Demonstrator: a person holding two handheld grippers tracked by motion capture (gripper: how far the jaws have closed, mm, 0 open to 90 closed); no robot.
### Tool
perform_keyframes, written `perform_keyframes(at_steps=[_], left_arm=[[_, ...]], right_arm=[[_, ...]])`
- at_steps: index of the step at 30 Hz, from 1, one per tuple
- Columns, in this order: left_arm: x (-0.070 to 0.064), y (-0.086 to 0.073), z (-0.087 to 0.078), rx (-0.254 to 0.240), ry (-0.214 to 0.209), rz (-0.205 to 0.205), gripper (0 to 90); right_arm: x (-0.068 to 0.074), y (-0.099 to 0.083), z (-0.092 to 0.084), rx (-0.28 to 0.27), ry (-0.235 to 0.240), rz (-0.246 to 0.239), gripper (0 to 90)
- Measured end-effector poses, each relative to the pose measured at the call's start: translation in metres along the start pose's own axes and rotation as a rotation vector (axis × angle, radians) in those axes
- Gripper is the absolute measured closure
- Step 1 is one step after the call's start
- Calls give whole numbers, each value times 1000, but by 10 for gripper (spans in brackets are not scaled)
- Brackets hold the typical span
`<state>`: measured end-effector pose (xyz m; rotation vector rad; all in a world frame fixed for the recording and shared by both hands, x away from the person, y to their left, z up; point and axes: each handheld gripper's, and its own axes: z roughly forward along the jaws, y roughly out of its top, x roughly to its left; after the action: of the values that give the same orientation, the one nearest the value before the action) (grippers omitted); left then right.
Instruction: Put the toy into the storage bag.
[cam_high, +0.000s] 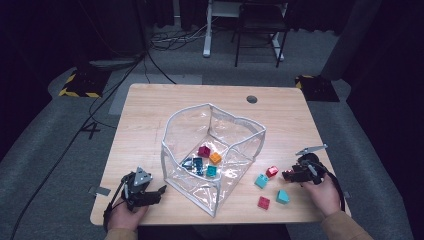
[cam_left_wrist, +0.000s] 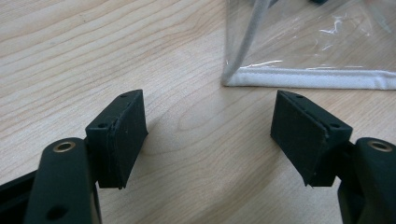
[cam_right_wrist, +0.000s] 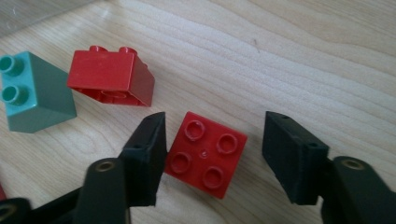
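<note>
A clear plastic bag (cam_high: 212, 150) with white-piped edges stands open in the middle of the wooden table (cam_high: 150, 110). Inside it lie toy bricks – a dark red one (cam_high: 203, 151), an orange one (cam_high: 215, 158), a teal one (cam_high: 211, 171) and a dark blue one (cam_high: 195, 164).

To the right of the bag, the right gripper (cam_right_wrist: 212, 154) is down at the table with a small red four-stud brick (cam_right_wrist: 206, 154) between its jaws. The left pad touches or nearly touches the brick's side; the right pad stands off with a gap showing, so the jaws are partly open and nothing is clamped.

Just beyond that brick, a second red brick (cam_right_wrist: 110, 77) lies tipped on its side, and a teal brick (cam_right_wrist: 35, 93) lies beside it – both near, neither touching the jaws. In the high view another teal brick (cam_high: 283, 196) and a dark red brick (cam_high: 263, 202) lie nearer the table's front edge.

The left gripper (cam_left_wrist: 208, 135) rests at the bag's near left corner, jaws wide apart over bare wood, holding nothing.
</note>
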<state>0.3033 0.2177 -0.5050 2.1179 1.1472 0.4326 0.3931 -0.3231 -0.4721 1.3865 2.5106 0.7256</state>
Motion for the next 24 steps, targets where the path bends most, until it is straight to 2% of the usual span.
perform_keyframes(at_steps=[3,5,12,24], left_arm=[[0,0,0,0,0,-1,272],[0,0,0,1,0,-1,272],[0,0,0,0,0,-1,272],[0,0,0,0,0,-1,272]], right_arm=[[1,-1,1,4,-11,0,574],[2,-1,0,1,-23,-3,583],[4,2,-7,-21,2,1,586],[11,18,-40,-103,72,6,586]])
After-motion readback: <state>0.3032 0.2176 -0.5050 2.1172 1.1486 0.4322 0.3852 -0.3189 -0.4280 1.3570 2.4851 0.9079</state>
